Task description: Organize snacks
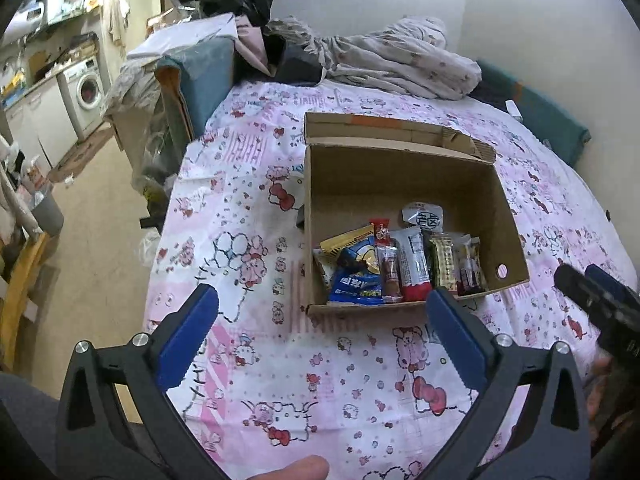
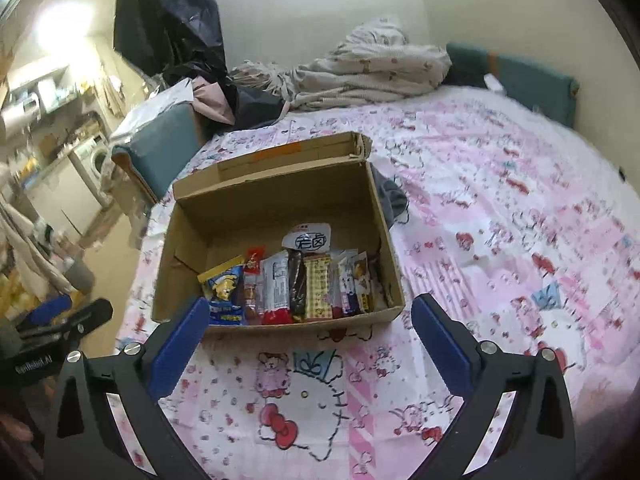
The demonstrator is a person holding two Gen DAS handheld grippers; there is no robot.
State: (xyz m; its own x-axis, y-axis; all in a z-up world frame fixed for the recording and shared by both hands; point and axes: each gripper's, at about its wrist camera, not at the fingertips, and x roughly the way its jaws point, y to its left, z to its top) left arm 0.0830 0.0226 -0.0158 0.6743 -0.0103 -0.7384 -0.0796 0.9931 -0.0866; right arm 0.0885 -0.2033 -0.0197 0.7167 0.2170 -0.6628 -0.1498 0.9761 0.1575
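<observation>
An open cardboard box [image 1: 396,176] [image 2: 272,196] sits on a pink cartoon-print bed sheet [image 1: 320,380] [image 2: 500,220]. Several snack packets stand in a row along its near wall: a blue and yellow bag [image 1: 356,268] [image 2: 224,292], a white and red bar [image 1: 412,264] [image 2: 276,288], a yellow patterned packet [image 1: 443,264] [image 2: 318,288] and a small white pack [image 1: 423,215] [image 2: 308,238] behind them. My left gripper [image 1: 322,304] is open and empty, just short of the box. My right gripper [image 2: 310,312] is open and empty too, straddling the box's near edge; it shows at the right edge of the left wrist view [image 1: 596,288].
A crumpled blanket [image 1: 400,60] [image 2: 368,68] lies at the bed's far end beside dark clothes [image 2: 172,32]. A teal cushion [image 1: 536,116] [image 2: 516,76] lines the wall. A teal chair [image 1: 200,76] [image 2: 160,148] stands left of the bed. Kitchen units and a washing machine [image 1: 86,92] are far left.
</observation>
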